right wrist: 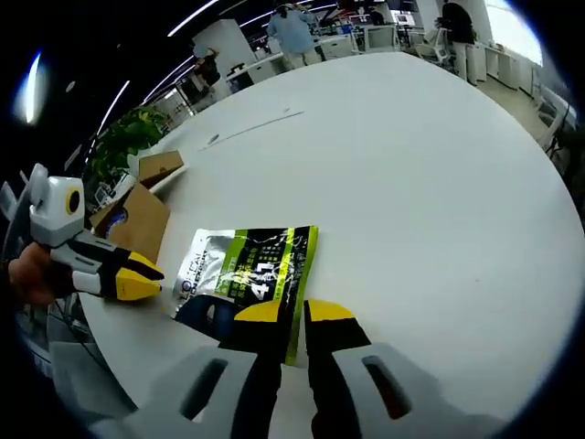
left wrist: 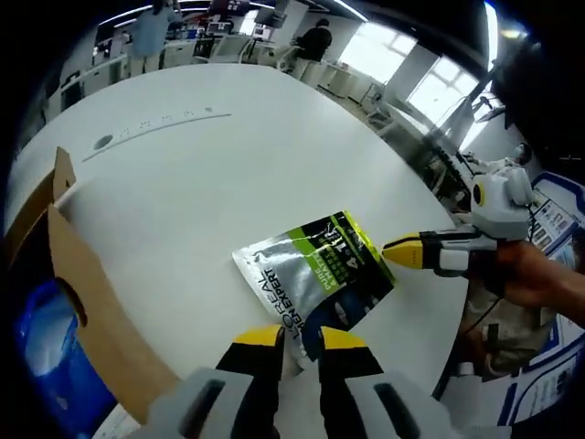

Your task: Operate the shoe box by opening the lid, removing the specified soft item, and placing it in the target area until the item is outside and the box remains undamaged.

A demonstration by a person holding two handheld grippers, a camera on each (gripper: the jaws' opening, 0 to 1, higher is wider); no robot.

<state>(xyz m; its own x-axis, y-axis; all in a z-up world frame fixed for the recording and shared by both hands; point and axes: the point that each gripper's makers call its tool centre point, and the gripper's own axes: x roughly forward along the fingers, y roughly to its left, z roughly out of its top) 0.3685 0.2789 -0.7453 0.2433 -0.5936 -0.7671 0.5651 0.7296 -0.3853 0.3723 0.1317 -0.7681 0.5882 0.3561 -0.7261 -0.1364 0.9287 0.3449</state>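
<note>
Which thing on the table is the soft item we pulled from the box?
On the big white table, right of the open cardboard shoe box, lies a flat pouch. Unlike the brown box, it is shiny silver with a lime-green panel and dark blue bottom edge.

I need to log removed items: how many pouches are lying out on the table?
1: the pouch lies flat on the white table, beside the open shoe box. Others may remain hidden inside.
</note>
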